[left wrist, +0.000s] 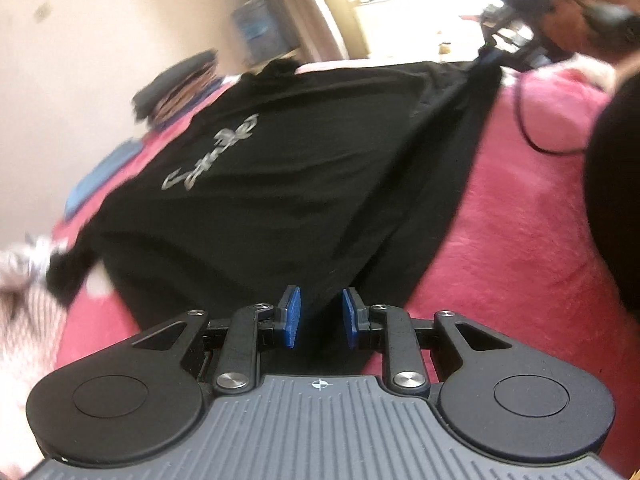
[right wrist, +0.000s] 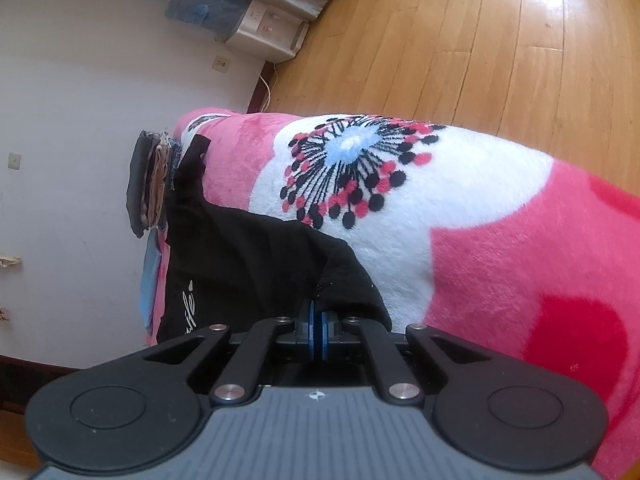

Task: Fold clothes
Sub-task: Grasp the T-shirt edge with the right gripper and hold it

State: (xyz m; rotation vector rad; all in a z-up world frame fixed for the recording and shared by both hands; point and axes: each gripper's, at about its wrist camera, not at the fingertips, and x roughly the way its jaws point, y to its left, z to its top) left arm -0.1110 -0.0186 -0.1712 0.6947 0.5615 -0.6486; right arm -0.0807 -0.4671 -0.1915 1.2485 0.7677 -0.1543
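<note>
Right tongs [right wrist: 316, 330] clenched on a corner of the black T-shirt [left wrist: 280, 168], left tongs [left wrist: 317, 322] parted around its near hem, shirt stretching lengthwise away across the pink-blanketed bed [left wrist: 520, 220].

Print on shirt, left wrist view: a silvery-grey cursive word is showing on the black cotton T-shirt [left wrist: 280, 168] lying on the pink plush blanket [left wrist: 520, 240]; it is running tilted and blurred, so no letters can be made out for certain.
Print on shirt, right wrist view: the same grey script is peeking out at the shirt's [right wrist: 240, 256] lower edge; only the ending is showing, possibly "ile" with a small drop shape after it.
Mark on gripper bodies: a small white crosshair symbol is sitting on each grey ribbed housing, with no lettering.
Other readable text: none.
</note>
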